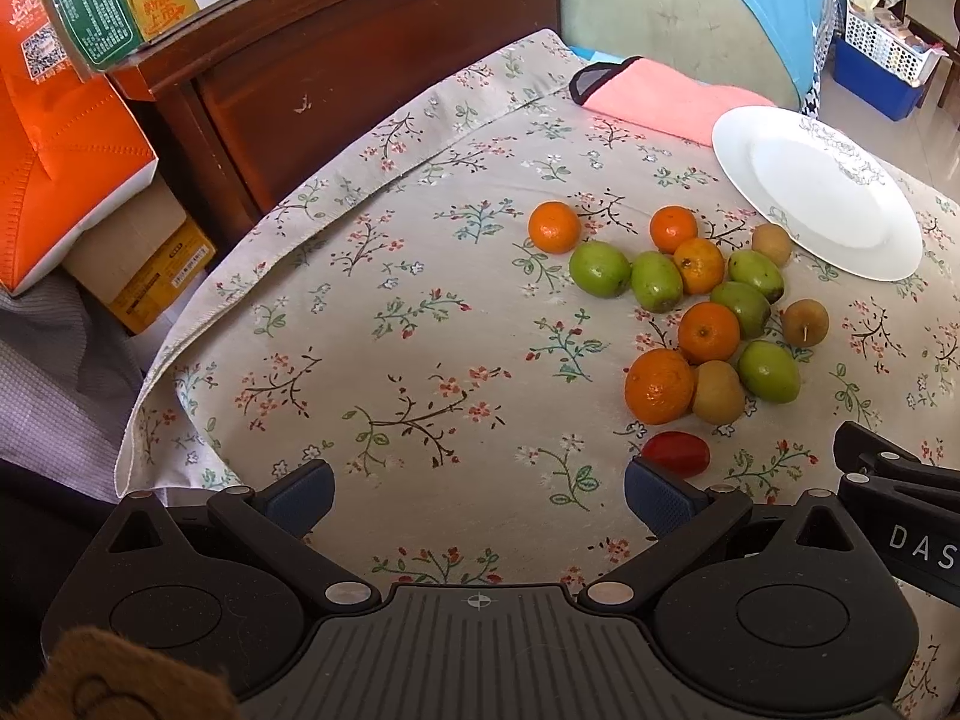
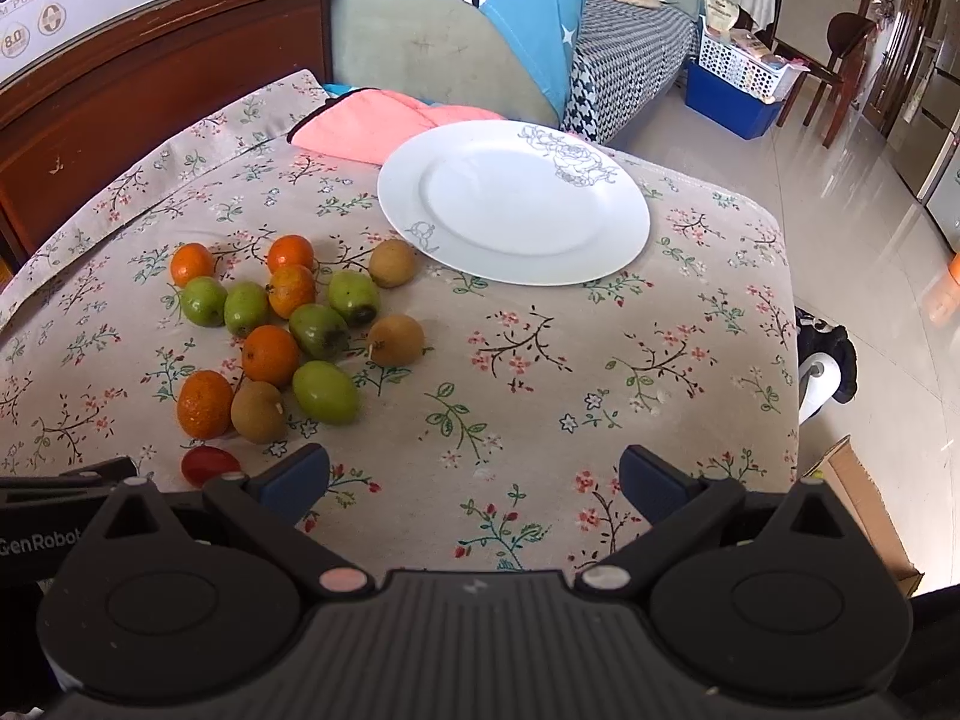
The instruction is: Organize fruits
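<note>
Both grippers hover low over the desk (image 2: 690, 300), near the fruits (image 1: 690, 300); left gripper (image 1: 478, 495) jaws wide; right gripper (image 2: 474, 483) jaws wide, empty.

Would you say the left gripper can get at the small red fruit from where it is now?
Probably yes. The left gripper is open and empty, and the red fruit lies apart from the pile, just beyond its right finger with only bare tablecloth between, though the right gripper sits close alongside.
</note>
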Demonstrator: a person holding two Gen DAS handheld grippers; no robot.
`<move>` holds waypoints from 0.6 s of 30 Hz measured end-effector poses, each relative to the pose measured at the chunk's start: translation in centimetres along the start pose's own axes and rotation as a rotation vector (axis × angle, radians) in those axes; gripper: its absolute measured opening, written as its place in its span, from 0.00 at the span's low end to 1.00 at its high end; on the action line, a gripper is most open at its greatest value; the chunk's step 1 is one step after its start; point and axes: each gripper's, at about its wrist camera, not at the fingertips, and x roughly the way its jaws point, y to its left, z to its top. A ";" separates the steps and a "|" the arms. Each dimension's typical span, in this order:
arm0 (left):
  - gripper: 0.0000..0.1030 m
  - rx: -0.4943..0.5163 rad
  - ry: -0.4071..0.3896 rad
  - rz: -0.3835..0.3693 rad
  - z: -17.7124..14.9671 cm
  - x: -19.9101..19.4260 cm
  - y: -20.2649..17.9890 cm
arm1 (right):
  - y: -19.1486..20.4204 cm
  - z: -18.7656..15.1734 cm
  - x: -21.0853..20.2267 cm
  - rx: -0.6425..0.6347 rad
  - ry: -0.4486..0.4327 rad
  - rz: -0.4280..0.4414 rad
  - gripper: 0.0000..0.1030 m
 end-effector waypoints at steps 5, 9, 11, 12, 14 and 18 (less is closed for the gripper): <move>1.00 0.003 -0.008 0.004 -0.1 -0.2 0.0 | 0.2 0.0 -0.2 -0.010 -0.011 -0.002 0.99; 1.00 0.009 -0.009 0.006 -0.1 -0.2 0.0 | 0.2 -0.1 -0.3 -0.015 -0.015 -0.005 0.99; 1.00 0.011 -0.009 0.006 -0.2 -0.2 0.0 | 0.2 -0.1 -0.3 -0.015 -0.015 -0.006 0.99; 1.00 0.011 -0.006 0.006 -0.2 -0.2 0.0 | 0.2 -0.1 -0.3 -0.015 -0.016 -0.006 0.99; 1.00 0.012 -0.003 0.006 -0.3 -0.2 0.0 | 0.2 -0.1 -0.3 -0.017 -0.015 -0.006 0.99; 1.00 0.012 -0.001 0.006 -0.3 -0.1 0.1 | 0.3 -0.1 -0.3 -0.018 -0.015 -0.008 0.99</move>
